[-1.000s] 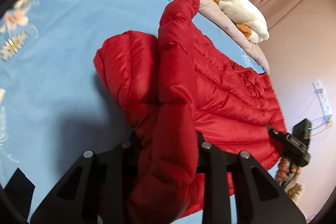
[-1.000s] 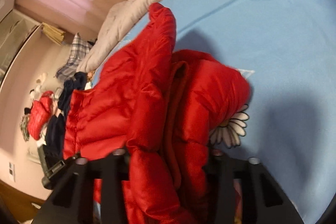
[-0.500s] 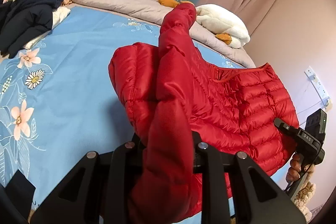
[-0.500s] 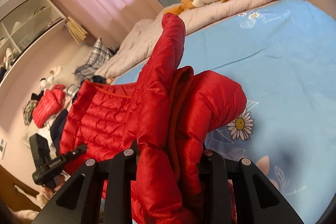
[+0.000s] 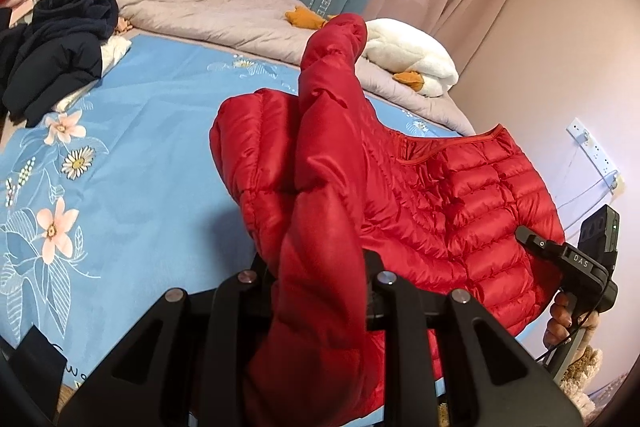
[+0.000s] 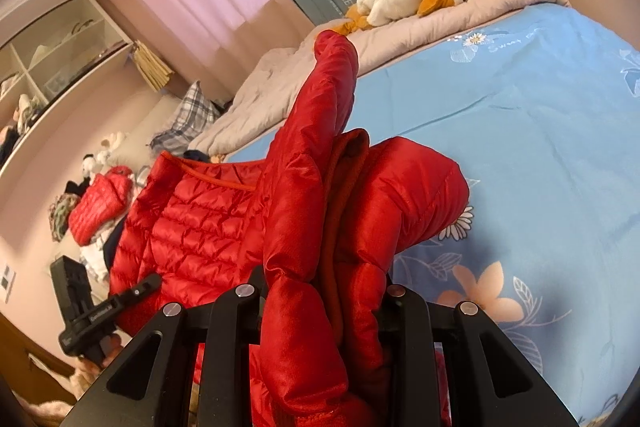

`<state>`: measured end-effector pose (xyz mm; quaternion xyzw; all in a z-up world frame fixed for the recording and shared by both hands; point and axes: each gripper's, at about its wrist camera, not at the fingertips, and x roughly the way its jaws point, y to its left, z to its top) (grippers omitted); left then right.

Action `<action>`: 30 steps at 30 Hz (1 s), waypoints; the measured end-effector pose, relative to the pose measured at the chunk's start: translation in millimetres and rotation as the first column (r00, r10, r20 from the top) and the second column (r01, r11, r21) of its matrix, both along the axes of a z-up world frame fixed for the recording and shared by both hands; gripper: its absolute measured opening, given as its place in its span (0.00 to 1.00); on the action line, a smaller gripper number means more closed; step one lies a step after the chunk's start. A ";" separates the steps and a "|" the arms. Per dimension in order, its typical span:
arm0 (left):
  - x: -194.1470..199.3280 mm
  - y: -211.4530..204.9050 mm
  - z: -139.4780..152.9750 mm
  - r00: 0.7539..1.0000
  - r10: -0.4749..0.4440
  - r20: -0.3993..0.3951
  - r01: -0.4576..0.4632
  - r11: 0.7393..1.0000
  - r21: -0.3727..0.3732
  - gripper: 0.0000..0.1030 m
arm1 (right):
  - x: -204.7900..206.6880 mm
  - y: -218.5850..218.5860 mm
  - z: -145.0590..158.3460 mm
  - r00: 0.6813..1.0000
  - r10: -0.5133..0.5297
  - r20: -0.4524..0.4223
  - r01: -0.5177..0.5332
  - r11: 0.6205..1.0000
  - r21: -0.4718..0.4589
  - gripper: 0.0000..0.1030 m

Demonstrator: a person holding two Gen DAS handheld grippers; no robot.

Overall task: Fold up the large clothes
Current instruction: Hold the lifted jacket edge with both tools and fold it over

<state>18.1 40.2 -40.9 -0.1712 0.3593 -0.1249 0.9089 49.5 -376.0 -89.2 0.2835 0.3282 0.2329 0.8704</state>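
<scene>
the fingertips of both claws are buried in folds of the red puffer jacket [image 5: 460, 195], so their grip points stay hidden. the left claw [image 5: 320, 291] and right claw [image 6: 324, 299] are each clamped on bunched jacket fabric, holding it raised above the blue floral bed [image 5: 132, 131], one sleeve sticking upward.

Open blue floral sheet [image 5: 152, 131] lies left of the red down jacket [image 5: 460, 195]; dark clothes pile [image 5: 52, 59], grey duvet [image 5: 224, 11] and plush goose [image 5: 412, 55] border it.
</scene>
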 end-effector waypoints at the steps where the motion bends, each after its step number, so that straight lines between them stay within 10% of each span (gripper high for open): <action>1: -1.2 0.2 1.4 1.000 0.000 0.005 0.000 1.000 0.000 0.22 | -0.6 0.0 0.5 1.000 0.000 0.005 0.000 1.000 -0.004 0.29; 30: -17.9 17.8 8.5 0.999 0.021 0.041 -0.021 1.000 -0.008 0.23 | -0.3 1.5 7.6 0.999 0.012 0.045 -0.011 0.999 -0.042 0.30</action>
